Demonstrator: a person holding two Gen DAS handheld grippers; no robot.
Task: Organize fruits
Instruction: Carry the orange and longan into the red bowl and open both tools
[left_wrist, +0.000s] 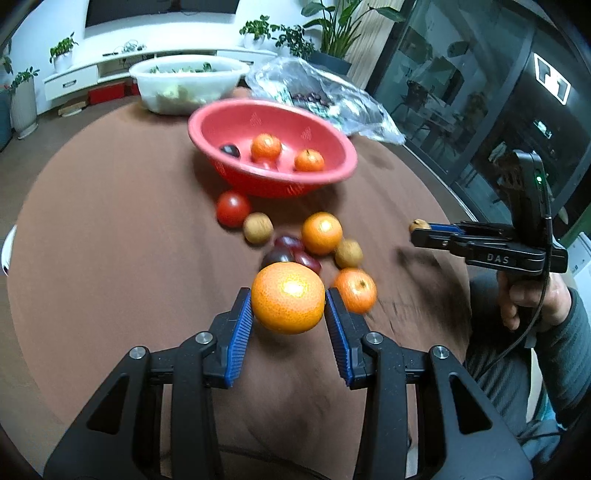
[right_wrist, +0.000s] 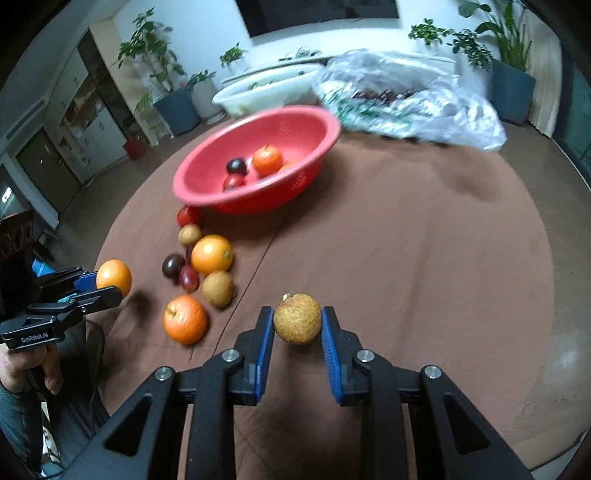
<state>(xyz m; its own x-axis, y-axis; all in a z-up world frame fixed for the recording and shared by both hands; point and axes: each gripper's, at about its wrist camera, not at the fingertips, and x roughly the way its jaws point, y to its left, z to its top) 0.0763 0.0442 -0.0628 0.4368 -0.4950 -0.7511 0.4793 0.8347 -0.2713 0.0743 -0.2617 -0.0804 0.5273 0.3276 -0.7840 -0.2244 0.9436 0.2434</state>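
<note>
Oranges (left_wrist: 266, 147) and dark plum (left_wrist: 229, 150) sit in red basket (left_wrist: 332, 147).

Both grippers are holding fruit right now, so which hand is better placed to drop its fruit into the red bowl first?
Probably the left. The left gripper holds an orange nearly in line with the red bowl. The right gripper, shut on a small brown fruit, sits further out to the side.

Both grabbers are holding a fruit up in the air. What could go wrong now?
1. The orange in the left gripper is pinched only at its sides, so it might slip and drop onto the fruit pile.
2. The small brown fruit in the right gripper is round, so it could pop out and roll across the table.
3. The red bowl looks light; a hard drop might tip it.
</note>
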